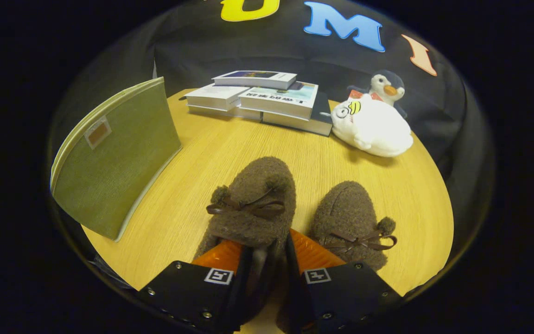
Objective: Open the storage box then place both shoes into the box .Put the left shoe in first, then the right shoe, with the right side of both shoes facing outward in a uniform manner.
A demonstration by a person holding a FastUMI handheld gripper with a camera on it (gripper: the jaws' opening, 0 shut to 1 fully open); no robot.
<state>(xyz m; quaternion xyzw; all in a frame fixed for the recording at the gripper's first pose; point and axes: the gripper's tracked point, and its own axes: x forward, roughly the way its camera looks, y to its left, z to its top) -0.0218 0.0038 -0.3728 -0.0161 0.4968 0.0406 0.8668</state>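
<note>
Two fuzzy brown slippers with ribbon bows stand side by side on the round wooden table [230,153], toes pointing away from me. My gripper [267,248] is shut on the rear edge of the left slipper [255,195], and its fluffy rim is pinched between the two fingers. The right slipper [350,215] rests just beside the right finger, apart from it. Beyond the fingers to the left, the green fabric storage box [118,157] stands at the table's edge, one flat face with a small label turned toward me. I cannot tell whether it is open.
Several books [267,95] are stacked at the far side of the table. A white plush toy [373,127] lies to their right, with a penguin plush [387,86] behind it. Bare wood lies between the slippers and the books.
</note>
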